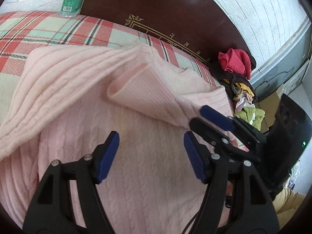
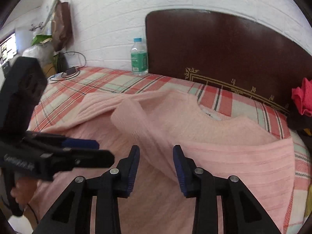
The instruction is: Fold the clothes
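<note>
A pink cable-knit sweater lies flat on the plaid bed; it also shows in the right wrist view. One sleeve is folded across the body, cuff toward the middle. My left gripper is open and empty just above the sweater's body. My right gripper is open, with the folded sleeve running between its jaws. In the left wrist view the right gripper sits at the sleeve's lower end. In the right wrist view the left gripper is at the left.
The plaid bedsheet covers the bed. A water bottle stands by the dark wooden headboard. A pile of clothes with a red garment lies at the bed's right end. A cable and charger lie far left.
</note>
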`<state>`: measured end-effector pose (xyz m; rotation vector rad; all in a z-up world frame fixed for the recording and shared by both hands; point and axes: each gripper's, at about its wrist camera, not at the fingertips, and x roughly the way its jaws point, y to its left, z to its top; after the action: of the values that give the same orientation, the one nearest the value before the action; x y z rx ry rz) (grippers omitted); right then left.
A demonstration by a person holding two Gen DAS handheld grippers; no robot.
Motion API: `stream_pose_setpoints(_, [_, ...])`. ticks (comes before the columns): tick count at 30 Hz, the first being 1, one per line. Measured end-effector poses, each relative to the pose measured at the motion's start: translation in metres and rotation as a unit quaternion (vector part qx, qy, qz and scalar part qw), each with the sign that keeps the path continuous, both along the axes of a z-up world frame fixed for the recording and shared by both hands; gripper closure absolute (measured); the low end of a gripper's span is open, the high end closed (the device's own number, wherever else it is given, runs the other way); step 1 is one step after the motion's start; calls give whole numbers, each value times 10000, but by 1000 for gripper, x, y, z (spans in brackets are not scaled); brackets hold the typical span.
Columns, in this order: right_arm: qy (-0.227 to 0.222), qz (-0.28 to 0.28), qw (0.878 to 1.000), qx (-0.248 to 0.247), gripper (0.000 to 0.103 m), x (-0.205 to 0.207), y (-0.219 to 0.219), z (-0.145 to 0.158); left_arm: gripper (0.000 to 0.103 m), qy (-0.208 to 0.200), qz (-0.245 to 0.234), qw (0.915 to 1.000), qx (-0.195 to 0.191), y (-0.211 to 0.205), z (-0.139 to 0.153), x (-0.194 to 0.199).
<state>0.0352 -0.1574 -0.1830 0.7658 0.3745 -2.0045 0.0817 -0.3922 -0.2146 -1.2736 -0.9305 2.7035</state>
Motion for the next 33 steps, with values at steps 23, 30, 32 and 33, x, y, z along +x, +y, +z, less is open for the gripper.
stream_pose_setpoints(23, [-516,1457,9745,1625,38,-107,-28,-6,50,-416,-366,9984,-119,7,-14,-21])
stream_pose_setpoints(30, [-773,2368,9424,2231,59,-115,-49,-37,83,-578,-325,9962,-566,8,-13,-35])
stream_pose_setpoints(32, [-629,2468,9405,2251,76,-111,-47,-33,88,-530,-356,9962,-584,6,-11,-36])
stream_pose_setpoints(33, [-537,2482,9400,2279,81,-110,-46,-31,88,-504,-368,9964,-569,5,-10,-36])
